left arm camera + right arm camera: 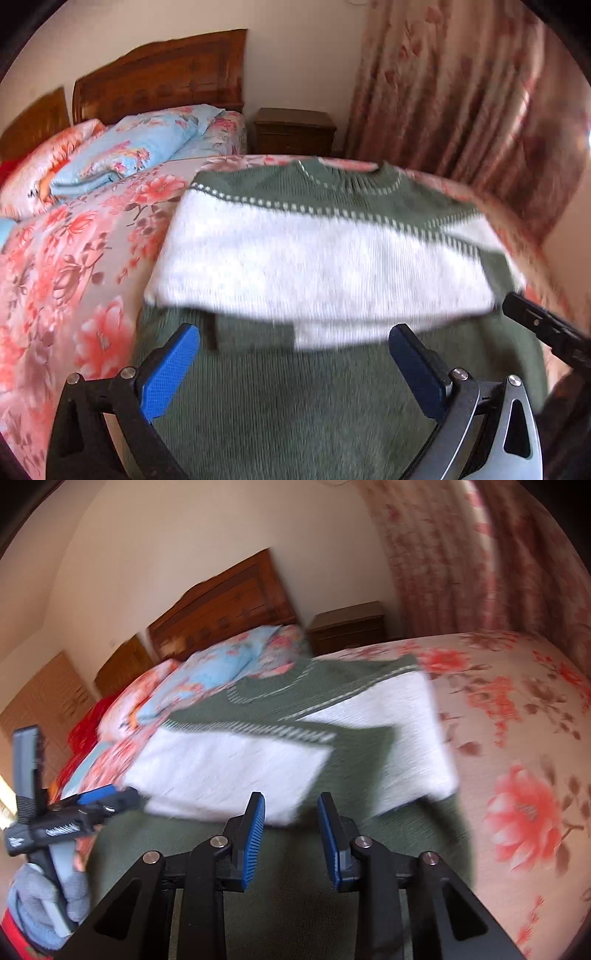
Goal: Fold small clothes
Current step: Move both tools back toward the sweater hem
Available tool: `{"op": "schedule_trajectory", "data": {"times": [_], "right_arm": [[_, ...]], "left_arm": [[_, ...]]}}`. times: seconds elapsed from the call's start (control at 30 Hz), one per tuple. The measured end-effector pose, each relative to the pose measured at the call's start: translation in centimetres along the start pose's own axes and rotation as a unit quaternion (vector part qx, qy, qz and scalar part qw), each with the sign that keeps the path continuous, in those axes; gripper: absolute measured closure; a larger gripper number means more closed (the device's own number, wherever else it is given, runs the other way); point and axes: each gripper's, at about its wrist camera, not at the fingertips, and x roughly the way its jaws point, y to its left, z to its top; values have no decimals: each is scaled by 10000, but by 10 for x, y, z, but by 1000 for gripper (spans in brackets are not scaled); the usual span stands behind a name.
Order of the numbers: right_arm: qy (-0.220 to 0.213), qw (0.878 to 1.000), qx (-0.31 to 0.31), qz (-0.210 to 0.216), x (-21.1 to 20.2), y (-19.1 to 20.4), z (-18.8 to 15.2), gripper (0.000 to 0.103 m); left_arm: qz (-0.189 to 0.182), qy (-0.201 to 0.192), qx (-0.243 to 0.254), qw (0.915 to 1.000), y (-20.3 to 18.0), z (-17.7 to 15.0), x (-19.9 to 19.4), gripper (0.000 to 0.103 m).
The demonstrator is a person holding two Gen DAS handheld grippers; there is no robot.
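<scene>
Blue pads [168, 373] of the left hand-held gripper [293, 338] stood wide apart above the green lower part of a sweater [325, 251], holding nothing. The right hand-held gripper [291, 803] hung over the same green knit with its fingers parted by a narrow gap and nothing between them. In the right wrist view the left hand-held gripper [110, 799] showed at the left edge, held by a hand in a grey glove [48, 901], its tip just beside the sweater's white fold. In the left wrist view a black tip of the right hand-held gripper [546, 328] reached in from the right edge.

Beyond the sweater lay a folded blue flowered quilt [136, 147] and a pink one [44, 166] against a wooden headboard [162, 74], with a small nightstand [295, 131] beside the bed and flowered curtains [461, 92] to the right. Nothing lay between either tool and the knit.

The sweater lay flat on the flowered bedspread [66, 258], collar toward the far end. It was green with a broad white band and dashed white trim, and both sleeves were folded in across the chest. Both views were blurred.
</scene>
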Motion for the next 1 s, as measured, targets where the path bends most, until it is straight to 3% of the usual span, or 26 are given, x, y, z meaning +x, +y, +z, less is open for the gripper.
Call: {"op": "schedule_trajectory", "data": {"times": [0.07, 0.13, 0.2, 0.23, 0.27, 0.4, 0.43, 0.57, 0.6, 0.67, 0.73, 0.8, 0.9, 1.0], "right_arm": [[369, 9985, -386, 109, 10, 27, -9, 73], [869, 9915, -965, -123, 28, 54, -22, 73], [898, 9813, -1605, -564, 33, 74, -32, 73], [1002, 9771, -1759, -653, 33, 77, -35, 73], [1119, 9735, -1886, -645, 29, 76, -37, 73], [1250, 9723, -1856, -669, -6, 41, -51, 73], [1204, 9756, -1731, -614, -17, 29, -55, 73], [1129, 9878, -1051, -195, -48, -4, -63, 78], [1152, 9870, -1068, -340, -48, 1, -62, 78], [1219, 9821, -1266, -683, -43, 22, -58, 78], [1121, 9802, -1573, -437, -40, 50, -54, 78], [1107, 9763, -1855, -112, -30, 80, -56, 78], [1472, 9637, -2220, -187, -3, 102, -69, 77], [1409, 9581, -2488, -149, -10, 96, -81, 76]], "left_arm": [[36, 77, 235, 9997, -10, -8, 3, 0], [62, 309, 390, 9987, -16, -17, 14, 0], [144, 558, 519, 9970, -16, -27, 22, 0], [27, 518, 429, 9977, -7, -31, 15, 0], [140, 548, 442, 9974, -1, -35, 13, 0], [168, 567, 219, 9980, 42, -59, -8, 0], [24, 546, 198, 9983, 50, -65, -15, 0], [290, 519, 469, 9971, 36, -71, -24, 0], [374, 506, 472, 9969, 30, -69, -26, 0], [12, 397, 436, 9983, 12, -66, -38, 0], [-324, 228, 585, 9975, -14, -65, -52, 0], [-251, 156, 917, 9954, -38, -67, -54, 0], [188, 391, 1370, 9896, -54, -79, -42, 0], [-121, 532, 1075, 9927, -31, -99, -42, 0]]}}
